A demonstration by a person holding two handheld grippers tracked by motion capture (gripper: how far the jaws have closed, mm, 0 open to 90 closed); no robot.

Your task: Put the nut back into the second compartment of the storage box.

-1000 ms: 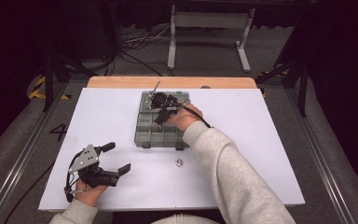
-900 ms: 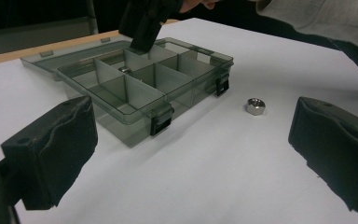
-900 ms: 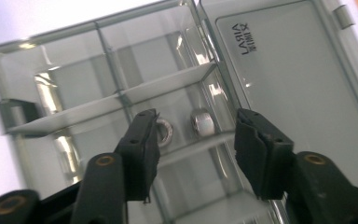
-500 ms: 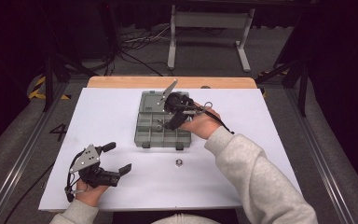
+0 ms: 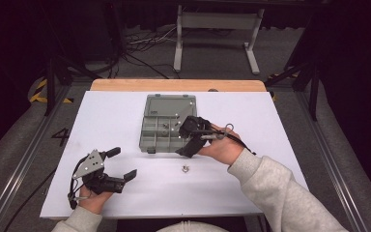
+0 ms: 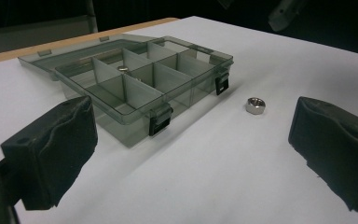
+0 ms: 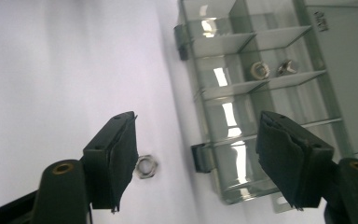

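Jaws of the right gripper, just opening with nothing between them, needed lowering squarely astride the loose nut lying near the open organizer box, while the left gripper rested open-jawed.

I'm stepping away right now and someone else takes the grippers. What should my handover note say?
Left gripper: open, empty, resting near the left front of the white table.
Right gripper: jaws just opening, nothing between them, above the box's near right corner.
Compartment box: lid open, mid-table.
Done: two small metal parts lie in its compartments.
Left: one nut lies on the table just in front of the box; judging by that, it probably goes in next.
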